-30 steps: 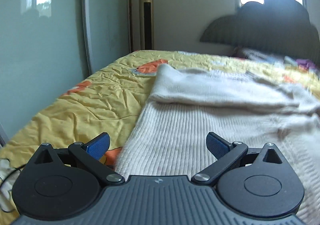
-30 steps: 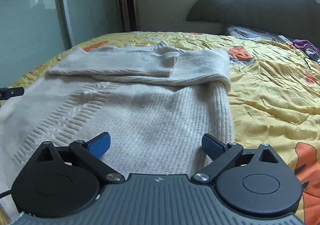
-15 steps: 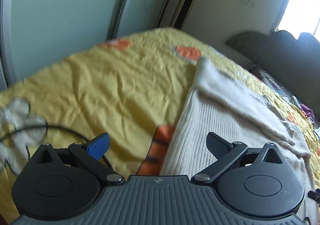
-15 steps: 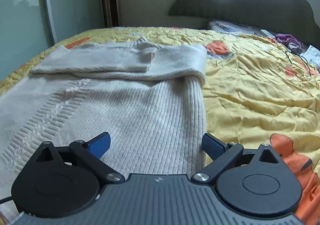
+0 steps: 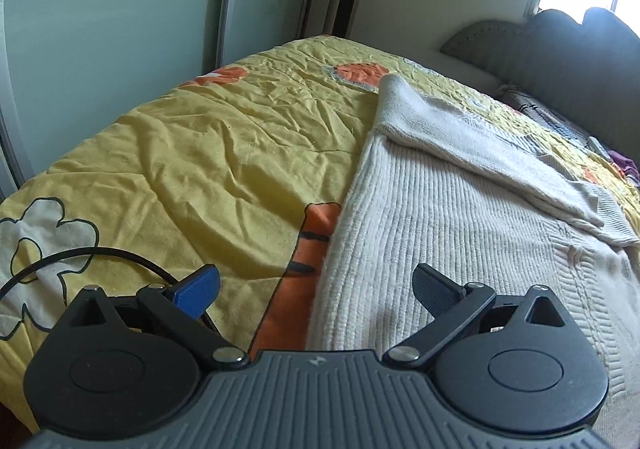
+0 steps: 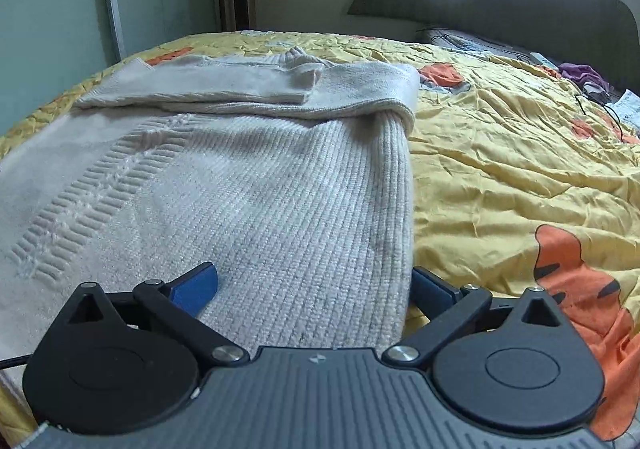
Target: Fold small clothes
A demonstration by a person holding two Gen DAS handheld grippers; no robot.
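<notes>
Cream knitted sweater (image 6: 248, 185) spread flat on the yellow bedcover (image 5: 208, 153), filling the centre and left of the right wrist view, with both sleeves (image 6: 224, 89) folded across its far end in the upper middle of the frame. Left gripper (image 5: 316, 289) low in its frame, jaws wide and empty, sitting right over the sweater's left edge, one blue finger above the bedcover beside a black cable (image 5: 100, 253) and the other above the knit. Right gripper (image 6: 314, 285) at the bottom centre of its view, jaws also wide, holding nothing, straddling the sweater's right edge near the hem.
</notes>
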